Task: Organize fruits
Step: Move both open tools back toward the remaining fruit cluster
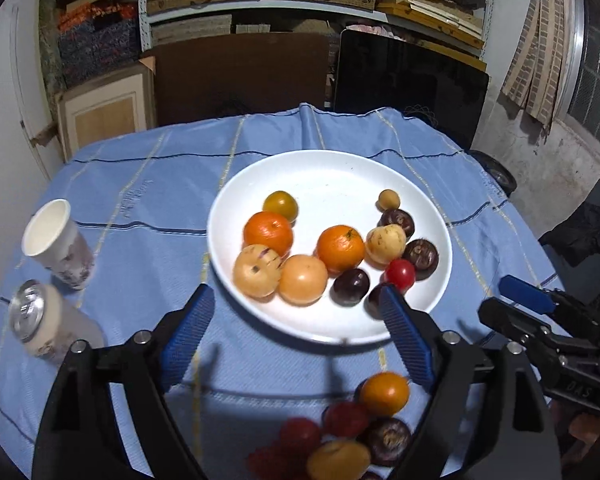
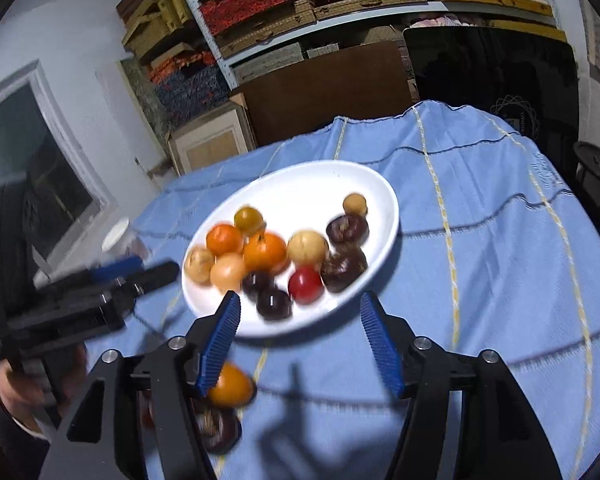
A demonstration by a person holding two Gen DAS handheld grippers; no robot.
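Observation:
A white plate (image 1: 340, 168) (image 2: 300, 184) on the blue checked cloth holds several fruits: two oranges, pale yellow fruits, a red one (image 1: 400, 274) (image 2: 305, 284) and dark purple ones. My left gripper (image 1: 298, 296) hovers open over the plate's near rim, nothing between its blue pads. Loose fruits lie on the cloth near me: an orange one (image 1: 384, 394) (image 2: 231, 386), red ones (image 1: 300, 434), a dark one (image 1: 388, 440) and a yellow one (image 1: 338, 460). My right gripper (image 2: 300, 304) stands open above the plate's near edge, empty, and shows at the right of the left wrist view (image 1: 532, 300).
A white paper cup (image 1: 58, 240) and a drink can (image 1: 40, 320) stand at the left on the cloth. A person's hand (image 2: 24, 392) holds the left gripper. Shelves with boxes, a brown board and a dark screen stand behind the table. The cloth drops off at the far edge.

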